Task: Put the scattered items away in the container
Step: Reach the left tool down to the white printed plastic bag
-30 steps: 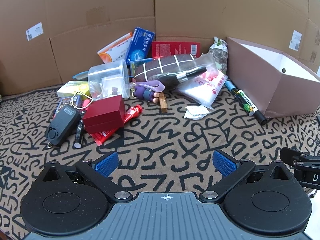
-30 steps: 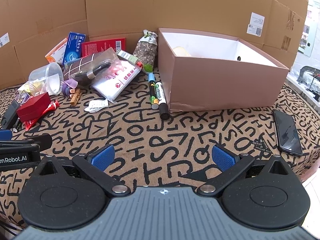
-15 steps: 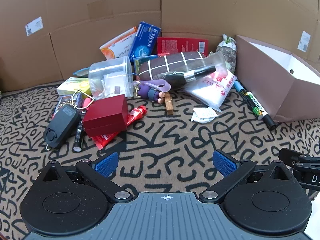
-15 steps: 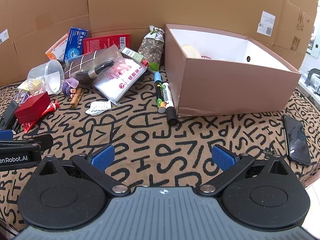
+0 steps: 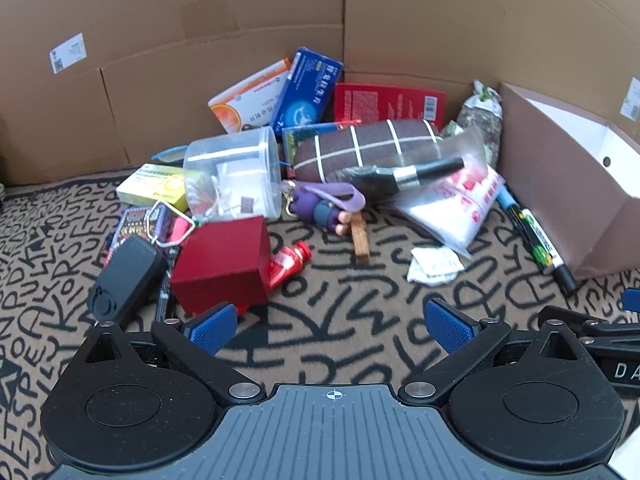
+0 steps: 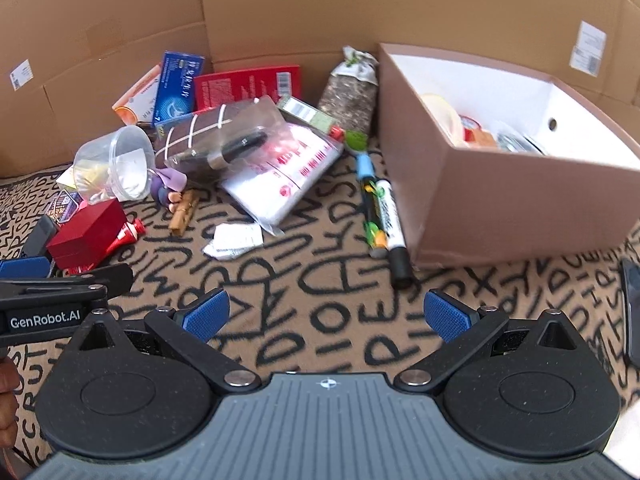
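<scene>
Your left gripper (image 5: 334, 326) and right gripper (image 6: 326, 314) both hang with fingers spread wide, holding and touching nothing above the lettered mat (image 6: 320, 292). The left one's side reads "GenRobot.AI". The scattered pile, red box (image 5: 224, 264) nearest, lies left of the partly filled pink cardboard box (image 6: 520, 200), with two markers (image 6: 382, 220) against its wall.

phone (image 6: 632, 312): cut off by the right edge.
box contents (image 6: 472, 128): blurred, partly hidden behind the box wall (image 6: 500, 196).
red tube (image 5: 286, 266): body hidden under red case (image 5: 222, 264).
label print (image 5: 68, 53): too small to read.
</scene>
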### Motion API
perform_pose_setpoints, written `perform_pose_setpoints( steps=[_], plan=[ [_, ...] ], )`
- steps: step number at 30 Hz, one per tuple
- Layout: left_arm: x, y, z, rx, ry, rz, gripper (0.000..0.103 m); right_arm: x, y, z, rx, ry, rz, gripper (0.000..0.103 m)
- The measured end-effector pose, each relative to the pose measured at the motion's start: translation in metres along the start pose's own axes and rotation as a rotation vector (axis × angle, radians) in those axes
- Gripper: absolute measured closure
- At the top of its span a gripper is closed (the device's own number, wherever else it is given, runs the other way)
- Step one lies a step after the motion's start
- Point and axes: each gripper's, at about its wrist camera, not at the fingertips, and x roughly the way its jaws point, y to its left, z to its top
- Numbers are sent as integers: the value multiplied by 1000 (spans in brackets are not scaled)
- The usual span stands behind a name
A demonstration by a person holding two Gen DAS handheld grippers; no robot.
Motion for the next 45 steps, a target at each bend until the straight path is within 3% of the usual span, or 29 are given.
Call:
perform_pose_setpoints(
  steps=[5,15,23,28,32,37,42,45],
  plan=[
    [9,2,20,1,-23,10,0,13,4,12,-40,-32,36,0],
    [45,-2,59,-1,-6,-23,0,52,20,26,-115,-12,58,0],
    [77,-13,85,-10,15,-97,0,83,17,38,-105,-21,112,0],
    [90,-15,89,-6,34,-125,1,97,12,44,-79,-17,143,0],
    [99,-18,90,7,62,-148,9,106,15,45,-79,-11,169,0],
    [105,-23,88,40,90,-176,14,112,15,44,-65,-83,131,0],
    [111,-25,86,53,112,-197,17,126,15,45,-66,-89,126,0],
    [115,-29,85,70,122,-216,19,131,15,45,-69,-86,139,9]
  ],
)
